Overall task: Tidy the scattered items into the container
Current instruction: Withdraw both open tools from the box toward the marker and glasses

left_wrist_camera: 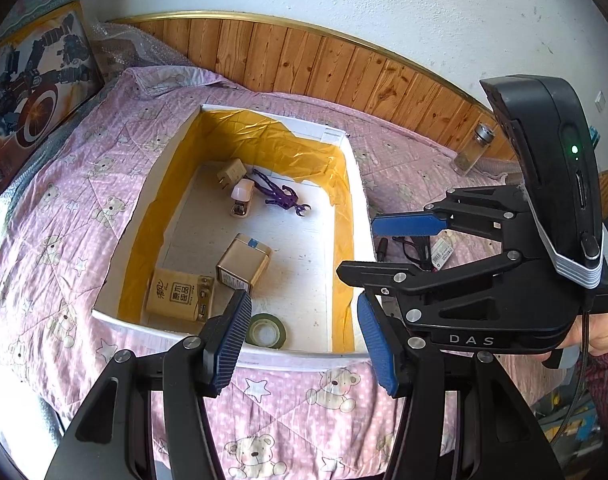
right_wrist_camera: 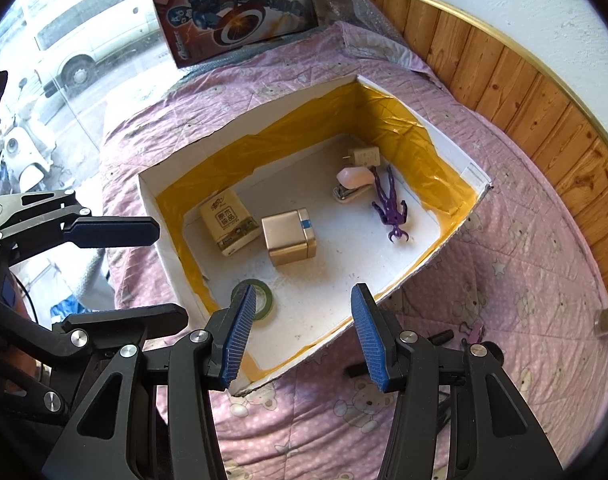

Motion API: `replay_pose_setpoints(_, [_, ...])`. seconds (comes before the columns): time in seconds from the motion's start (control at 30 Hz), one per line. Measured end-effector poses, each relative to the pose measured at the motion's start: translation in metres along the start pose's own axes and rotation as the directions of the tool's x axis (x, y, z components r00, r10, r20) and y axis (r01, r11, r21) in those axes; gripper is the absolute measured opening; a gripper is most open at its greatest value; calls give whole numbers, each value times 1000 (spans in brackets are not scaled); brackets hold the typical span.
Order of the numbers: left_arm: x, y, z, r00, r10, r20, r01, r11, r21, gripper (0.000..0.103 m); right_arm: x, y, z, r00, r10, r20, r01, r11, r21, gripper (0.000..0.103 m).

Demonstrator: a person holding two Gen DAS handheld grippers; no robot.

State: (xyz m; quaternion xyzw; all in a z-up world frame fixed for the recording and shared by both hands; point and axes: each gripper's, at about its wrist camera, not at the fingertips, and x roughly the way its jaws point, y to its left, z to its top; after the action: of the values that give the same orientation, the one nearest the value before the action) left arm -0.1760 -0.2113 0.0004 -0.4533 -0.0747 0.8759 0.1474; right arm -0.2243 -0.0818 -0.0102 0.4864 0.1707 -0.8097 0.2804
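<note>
Left wrist view: the left gripper (left_wrist_camera: 304,336) hangs over the near rim of the box (left_wrist_camera: 164,176), jaws apart and empty. The box sits on a pink bear-print quilt (left_wrist_camera: 64,200), its inner walls lined with yellow tape. Inside, a tape roll (left_wrist_camera: 266,330) lies flat by the near wall, a tissue pack (left_wrist_camera: 180,294) with Chinese print sits in the near left corner, and a gold tin (left_wrist_camera: 244,266) is tipped just beside it. Toward the far wall lie a charger (left_wrist_camera: 232,174), a stapler (left_wrist_camera: 240,198) and a purple figure (left_wrist_camera: 278,194), whose long axis runs from the far wall diagonally toward the right wall, claws at the nearer end. Only this view shows the right gripper (left_wrist_camera: 377,248) from the side, spread open over the box's right rim, "DAS" on its body, and a glass jar (left_wrist_camera: 473,148) at the quilt's far right edge against the wood panelling (left_wrist_camera: 304,64).

Right wrist view: the right gripper (right_wrist_camera: 300,332) is open over the box's (right_wrist_camera: 156,200) near corner, nothing between its pads. The left gripper (right_wrist_camera: 144,272) comes in from the left, also open. The figure (right_wrist_camera: 389,204) points claws-first toward the camera. Seen only from this side are a window with a white van (right_wrist_camera: 88,32) outside and a toy box (right_wrist_camera: 236,4) leaning at the quilt's (right_wrist_camera: 503,280) far edge. Dark items by the box's right side are too hidden to name.
</note>
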Motion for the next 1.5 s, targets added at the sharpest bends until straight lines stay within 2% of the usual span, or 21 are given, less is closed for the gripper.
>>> replay_pose_setpoints(0.73, [-44, -32, -44, 999, 11, 35, -12, 999, 44, 59, -51, 40, -53, 996, -13, 92, 10, 1000, 27, 53])
replay_pose_setpoints(1.0, [-48, -43, -62, 1000, 5, 28, -6, 999, 51, 60, -68, 48, -77, 993, -21, 118, 16, 999, 48, 53])
replay_pose_setpoints(1.5, [-68, -66, -75, 998, -23, 59, 17, 995, 101, 60, -100, 51, -110, 984, -40, 175, 21, 994, 104, 53])
